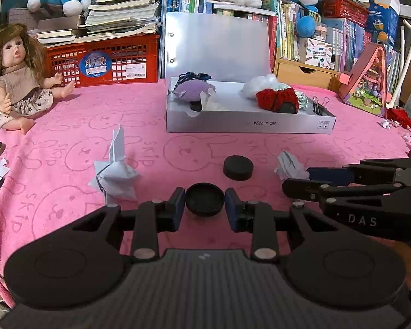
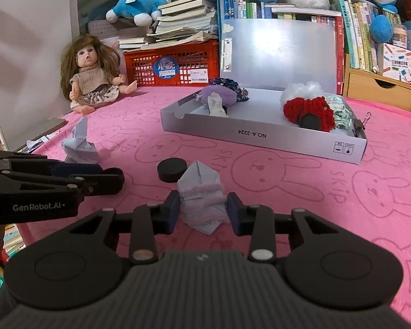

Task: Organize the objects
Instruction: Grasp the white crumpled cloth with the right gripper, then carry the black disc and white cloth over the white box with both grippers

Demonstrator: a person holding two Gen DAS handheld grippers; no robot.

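Note:
My left gripper point(image 1: 204, 202) is shut on a black round cap point(image 1: 204, 196), held just above the pink cloth. The right gripper point(image 2: 202, 205) is shut on a crumpled piece of folded white paper point(image 2: 201, 192), its blue pads pressing both sides. From the left wrist view, the right gripper point(image 1: 297, 179) reaches in from the right onto that paper point(image 1: 289, 166). From the right wrist view, the left gripper point(image 2: 111, 175) comes in from the left; its cap is hidden there. A second black disc point(image 1: 237, 167) point(image 2: 171, 169) lies between the two grippers.
An open silver box point(image 1: 249, 122) point(image 2: 260, 137) stands behind, holding a purple plush point(image 1: 194, 90), red knitted item point(image 1: 276, 99), white fluff and binder clips. Another folded paper point(image 1: 115, 175) point(image 2: 80, 148) lies at left. A doll point(image 1: 16, 79), red crate point(image 1: 104, 60) and books line the back.

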